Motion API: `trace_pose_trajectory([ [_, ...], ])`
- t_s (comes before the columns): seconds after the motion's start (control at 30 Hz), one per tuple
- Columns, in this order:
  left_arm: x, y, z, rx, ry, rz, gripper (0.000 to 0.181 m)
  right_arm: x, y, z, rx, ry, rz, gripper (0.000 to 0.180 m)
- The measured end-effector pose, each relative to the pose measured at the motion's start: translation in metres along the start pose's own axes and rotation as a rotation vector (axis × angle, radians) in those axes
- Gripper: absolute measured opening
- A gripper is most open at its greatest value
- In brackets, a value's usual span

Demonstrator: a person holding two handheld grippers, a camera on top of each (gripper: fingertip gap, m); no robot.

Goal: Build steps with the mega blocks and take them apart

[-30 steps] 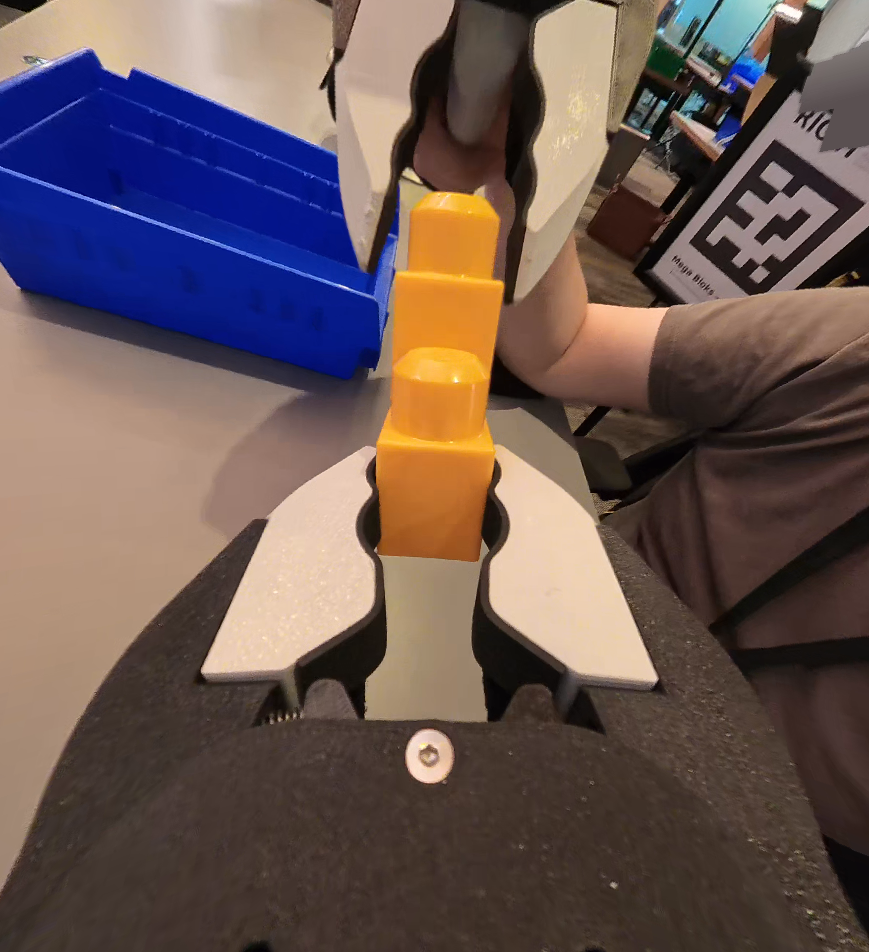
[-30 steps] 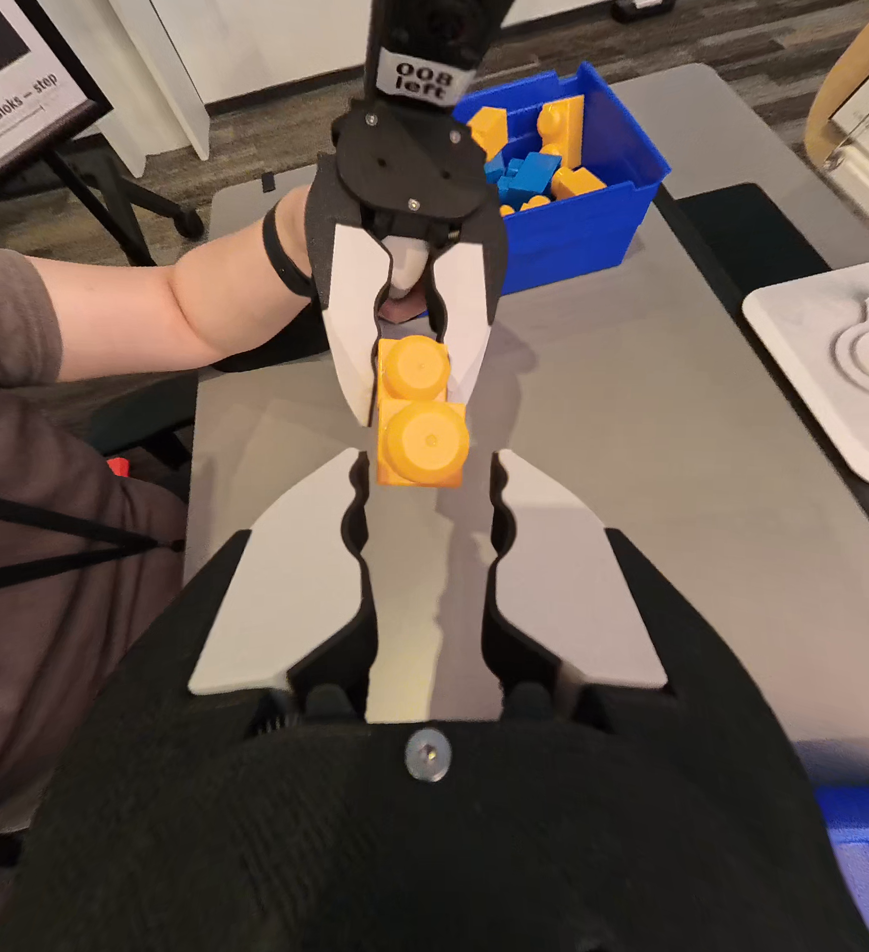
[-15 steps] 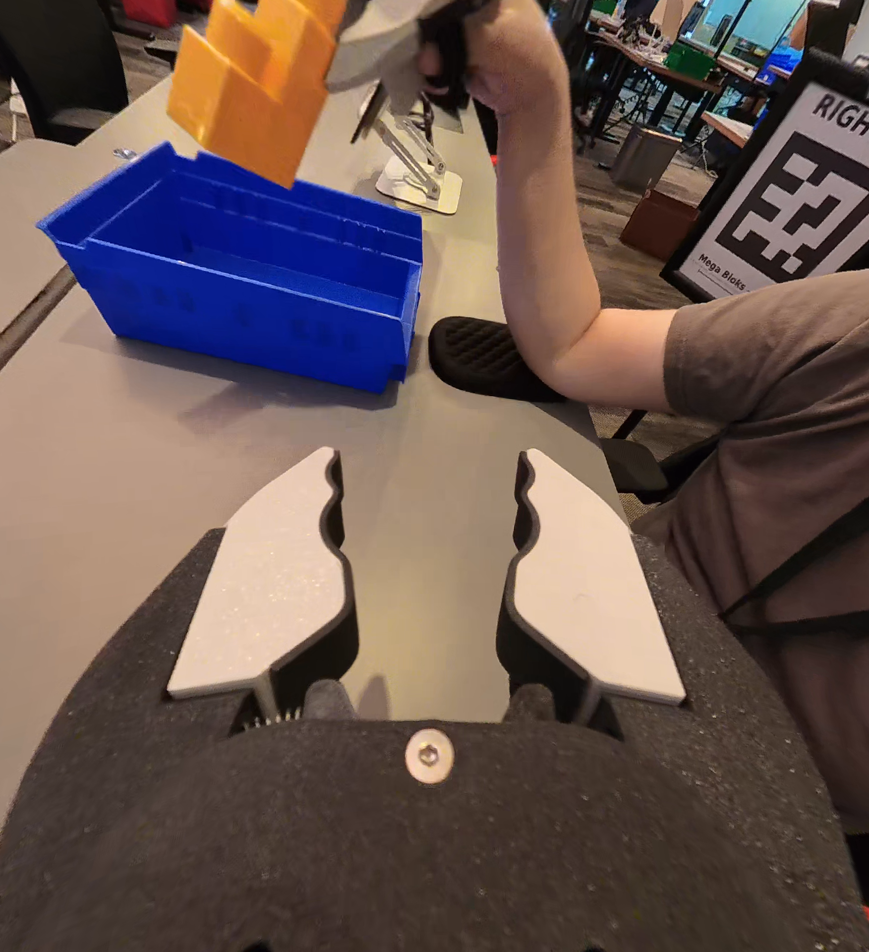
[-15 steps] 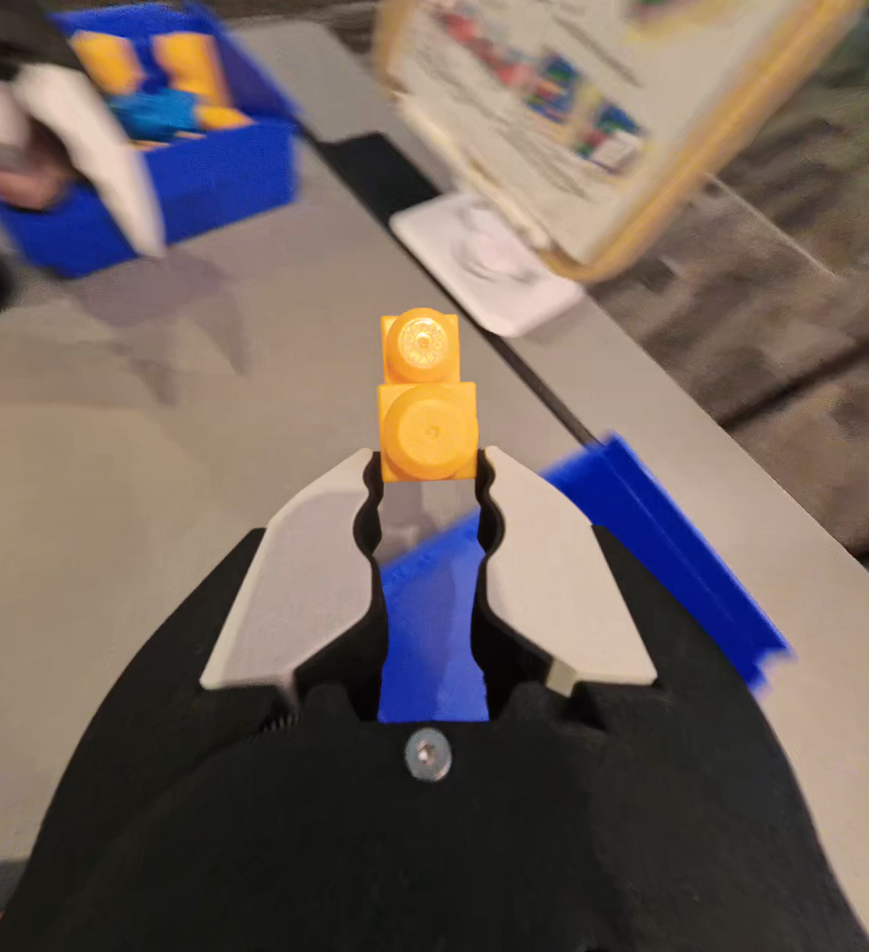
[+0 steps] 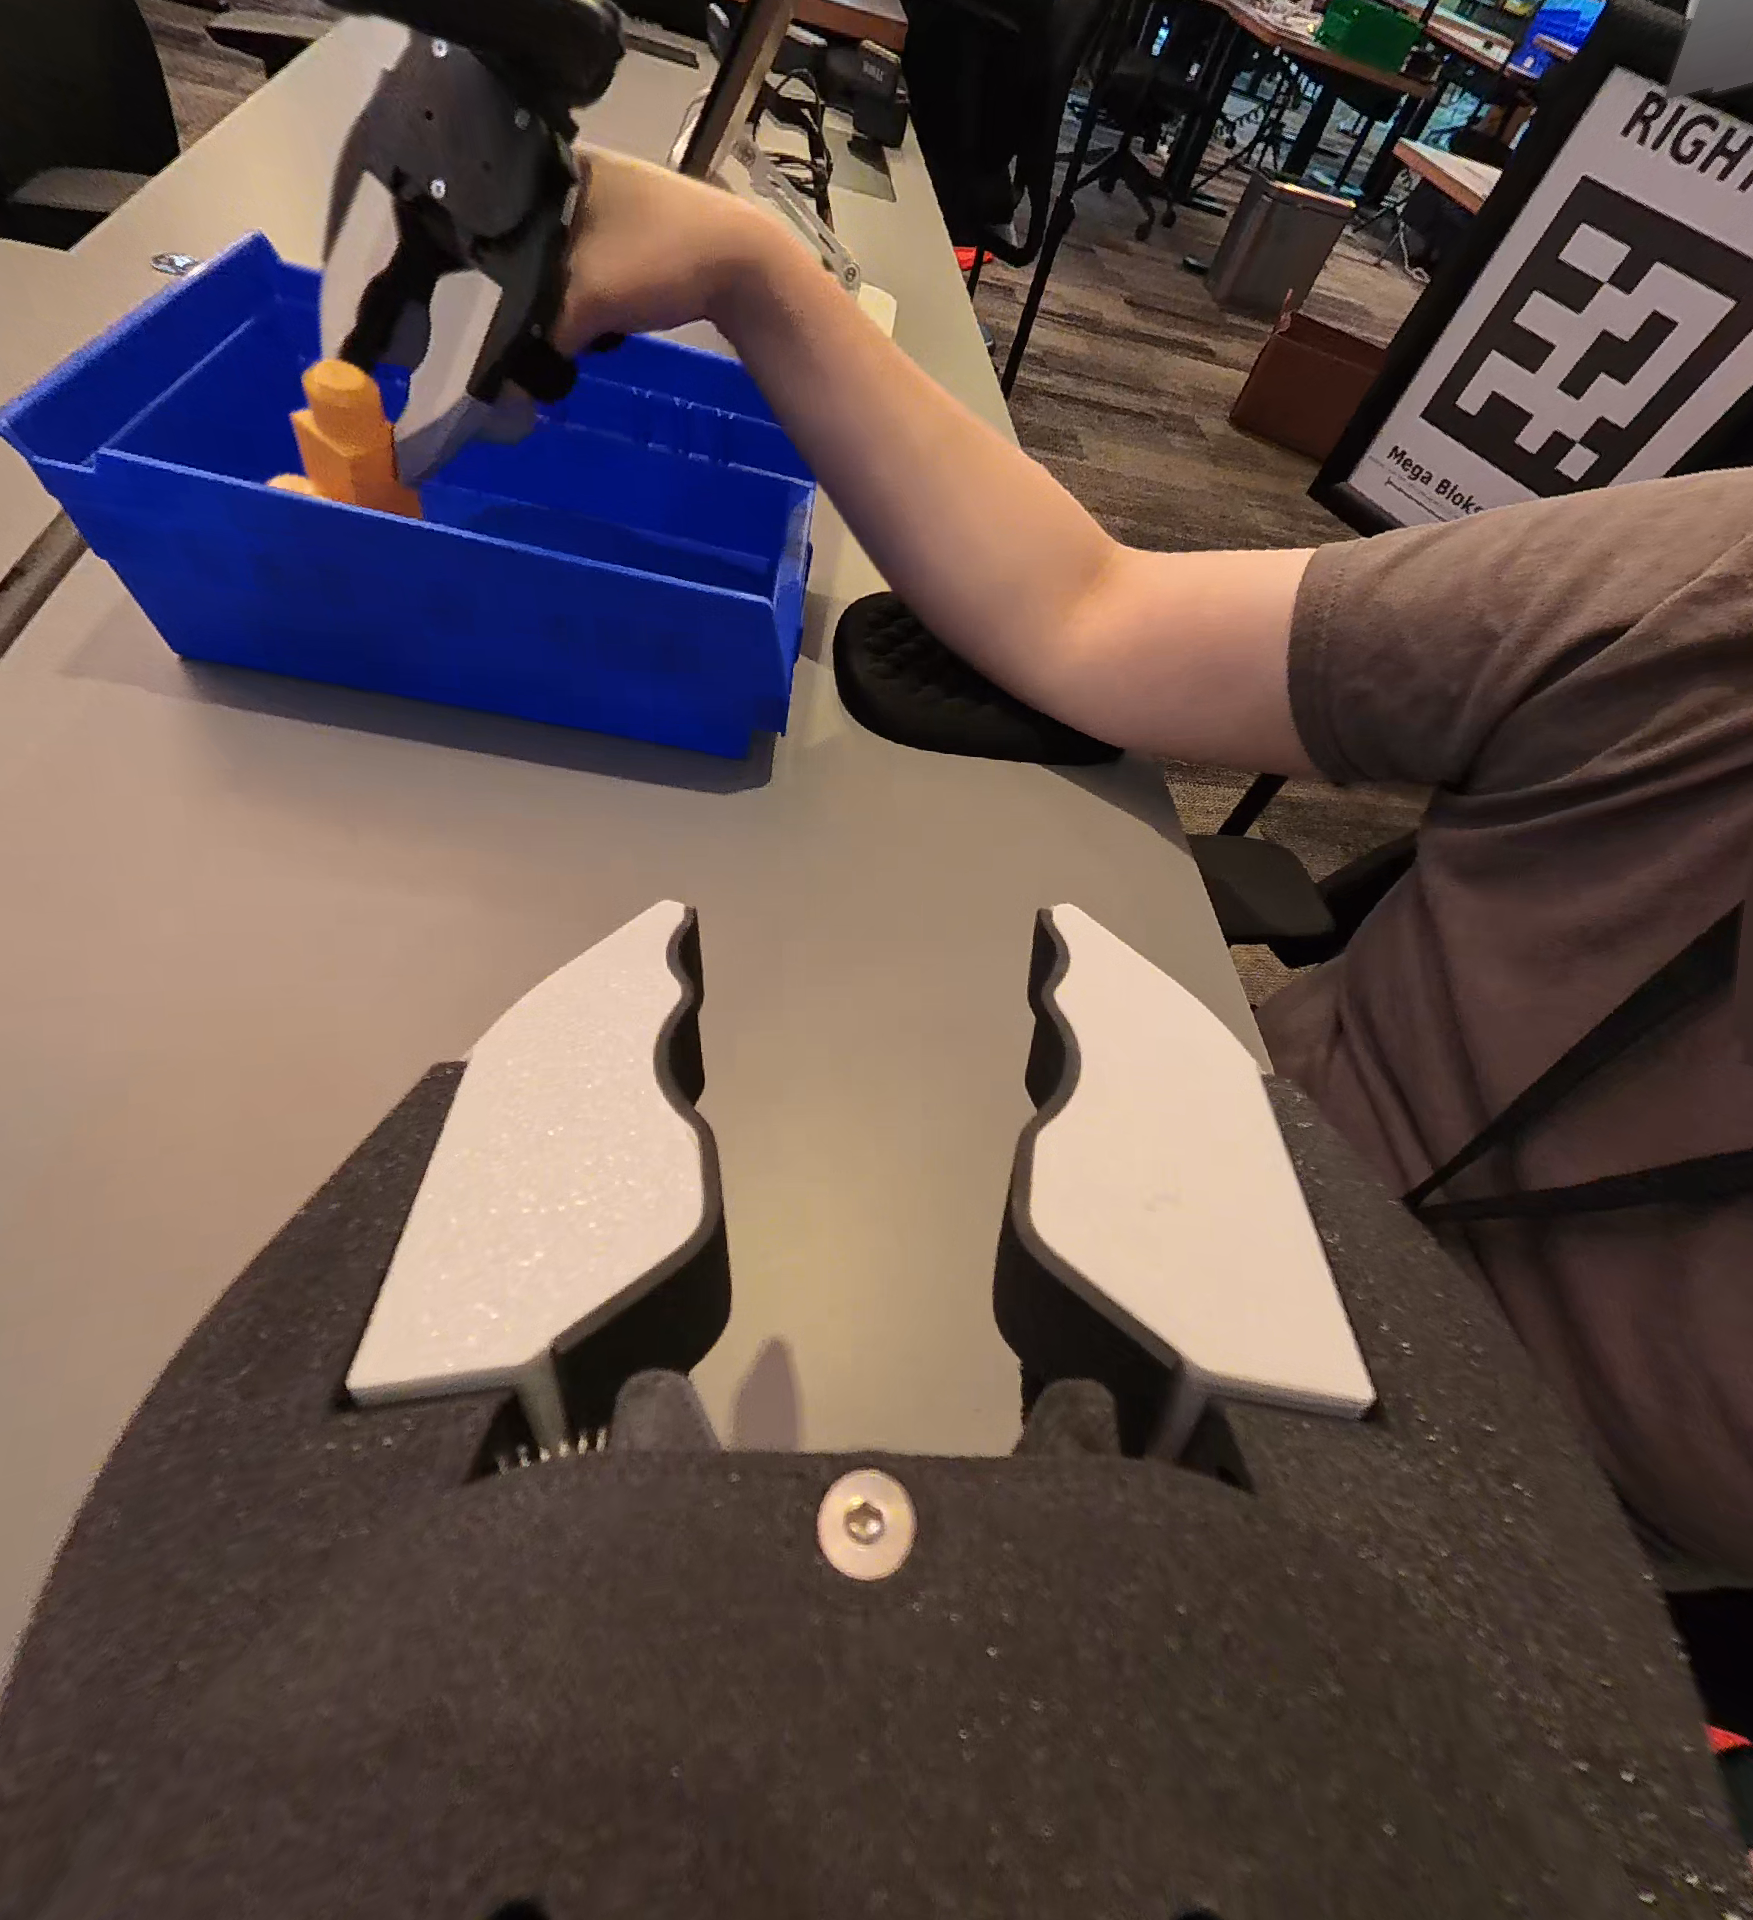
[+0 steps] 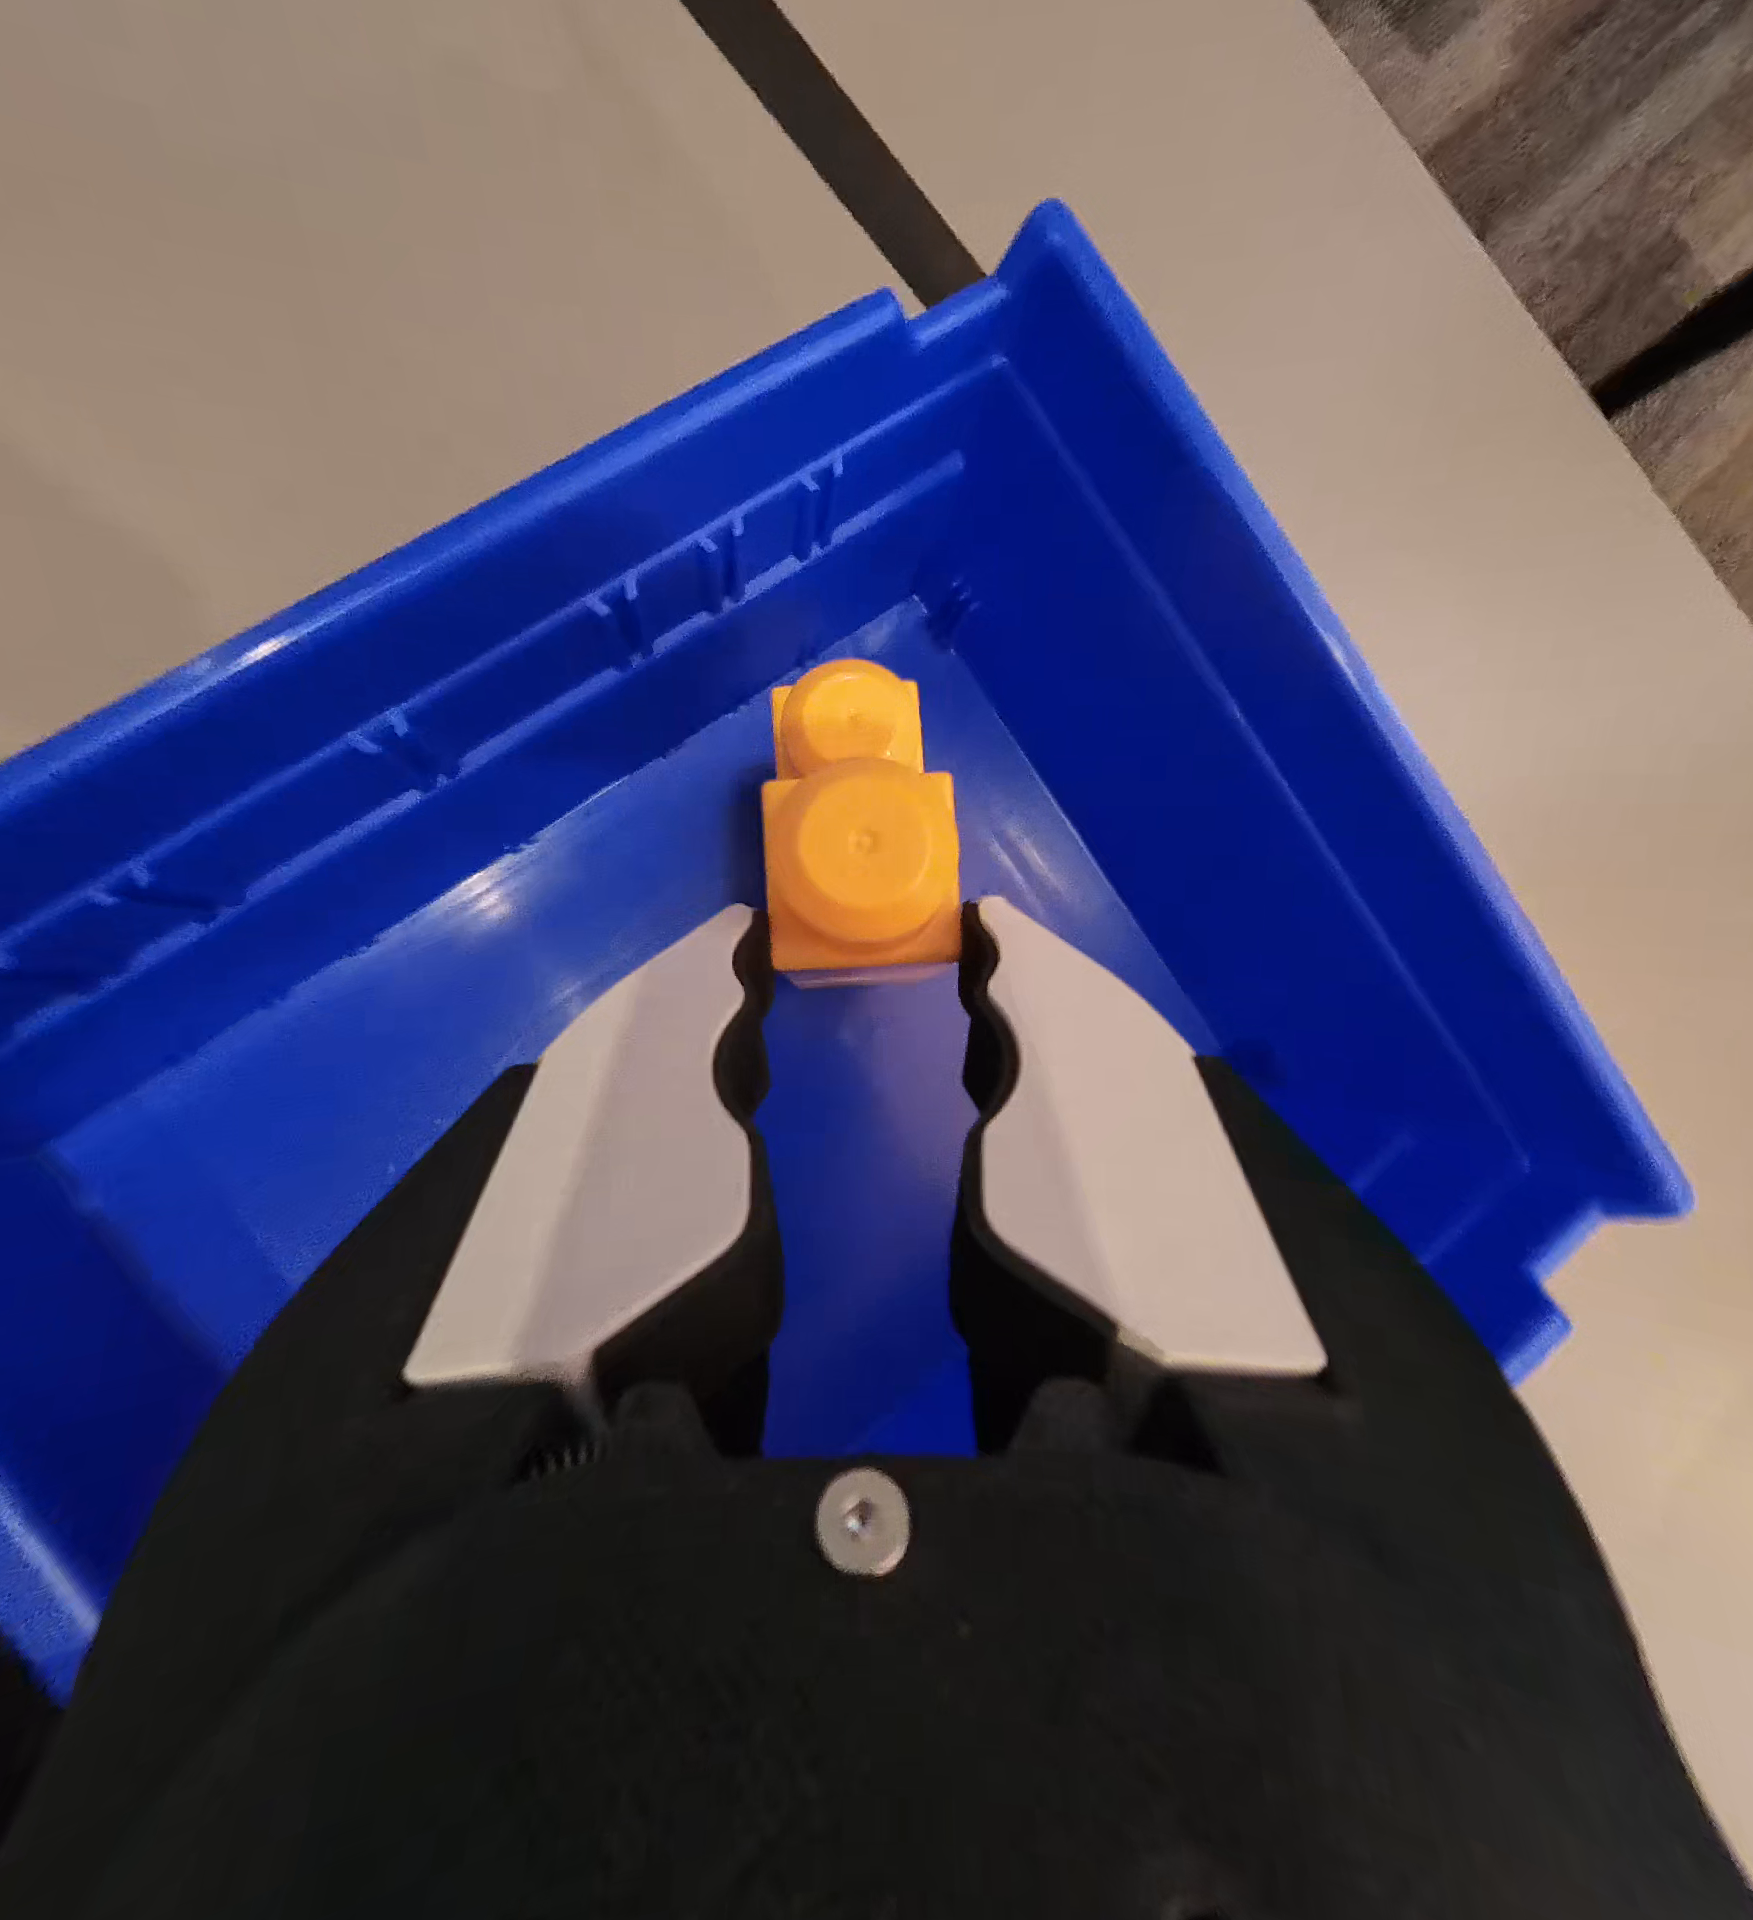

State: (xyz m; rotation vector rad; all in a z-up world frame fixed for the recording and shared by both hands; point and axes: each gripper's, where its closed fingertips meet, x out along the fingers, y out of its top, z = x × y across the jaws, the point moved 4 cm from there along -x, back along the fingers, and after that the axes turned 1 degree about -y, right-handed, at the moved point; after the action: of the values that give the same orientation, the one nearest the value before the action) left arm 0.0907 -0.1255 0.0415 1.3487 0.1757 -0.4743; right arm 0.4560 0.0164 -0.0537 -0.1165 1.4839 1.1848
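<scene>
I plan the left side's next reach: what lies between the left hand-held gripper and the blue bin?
Only bare grey table lies between the left hand-held gripper and the blue bin, shown in the left wrist view.

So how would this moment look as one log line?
right gripper: shut on orange blocks, inside blue bin | left gripper: open, empty, over table
</scene>
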Motion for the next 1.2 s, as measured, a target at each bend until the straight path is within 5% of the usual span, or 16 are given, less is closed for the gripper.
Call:
trace_pose_trajectory([
  [0.43,-0.003,-0.003,-0.001,-0.010,0.012,-0.042,0.057,0.013,0.008,0.023,-0.094,-0.190,0.028,0.043],
  [0.57,-0.056,0.009,-0.002,0.016,0.182,0.013,0.060,-0.013,0.021,0.027,-0.117,-0.295,0.100,0.049],
  [0.67,-0.126,0.009,-0.014,0.001,0.524,0.098,0.059,-0.043,0.037,0.025,-0.119,-0.364,0.181,0.051],
  [0.8,-0.199,-0.039,-0.032,-0.112,0.900,-0.011,0.055,-0.078,0.062,0.013,-0.099,-0.417,0.301,0.052],
  [1.07,-0.239,-0.153,-0.043,-0.558,1.006,-0.519,0.048,-0.096,0.095,-0.021,-0.106,-0.404,0.357,0.052],
  [1.2,-0.241,-0.169,-0.037,-0.802,0.983,-0.495,0.049,-0.084,0.096,-0.028,-0.156,-0.407,0.283,0.054],
])
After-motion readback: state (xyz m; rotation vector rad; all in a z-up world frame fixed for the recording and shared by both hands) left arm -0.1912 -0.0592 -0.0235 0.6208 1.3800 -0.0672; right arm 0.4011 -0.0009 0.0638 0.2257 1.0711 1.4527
